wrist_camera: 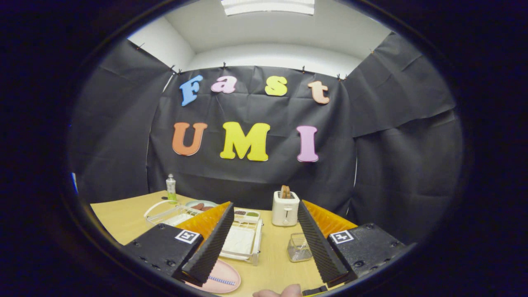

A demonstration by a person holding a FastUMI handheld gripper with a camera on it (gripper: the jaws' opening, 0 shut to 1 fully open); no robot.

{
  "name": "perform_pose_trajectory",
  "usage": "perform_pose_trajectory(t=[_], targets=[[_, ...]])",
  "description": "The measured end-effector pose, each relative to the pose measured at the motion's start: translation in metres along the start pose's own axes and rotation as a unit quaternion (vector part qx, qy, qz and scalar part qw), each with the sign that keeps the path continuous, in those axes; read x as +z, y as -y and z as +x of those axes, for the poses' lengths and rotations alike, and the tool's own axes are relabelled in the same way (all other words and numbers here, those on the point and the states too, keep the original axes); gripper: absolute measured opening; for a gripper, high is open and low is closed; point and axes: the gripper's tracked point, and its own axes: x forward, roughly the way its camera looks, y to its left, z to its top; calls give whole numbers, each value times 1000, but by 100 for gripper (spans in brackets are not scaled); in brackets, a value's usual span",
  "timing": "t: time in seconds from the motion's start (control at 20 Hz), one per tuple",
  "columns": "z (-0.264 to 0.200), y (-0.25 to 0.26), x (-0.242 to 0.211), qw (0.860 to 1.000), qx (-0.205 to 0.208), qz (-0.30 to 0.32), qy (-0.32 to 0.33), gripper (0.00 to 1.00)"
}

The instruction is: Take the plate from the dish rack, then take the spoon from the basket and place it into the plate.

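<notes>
Since the pink plate [225, 280] already lies flat on the table [272, 255], just under the left finger, w/ a striped stick-like handle [220, 280] resting in it, the task looks nearly or fully done. That handle is prob. the spoon, but the finger hides most of it, so can't be sure. Its visible stretch runs roughly crosswise to the fingers, long axis left-right, far end toward the plate's right rim; bowl end is hidden.

Gripper [264, 235] hangs released, fingers spread wide, nothing between them. Beyond them sit the white dish rack [243, 241] and a toaster [285, 208]; the small clear basket [299, 247] stands beside the right finger, seemingly empty. A fingertip [284, 292] of the person shows near the table's edge.

Left, if anything: confirm spoon sits in plate.
</notes>
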Motion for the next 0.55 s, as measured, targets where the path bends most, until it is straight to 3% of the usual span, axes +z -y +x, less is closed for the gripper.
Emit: perform_pose_trajectory(t=[0.55], targets=[[-36, -11, 6, 998, -23, 7, 54, 99]])
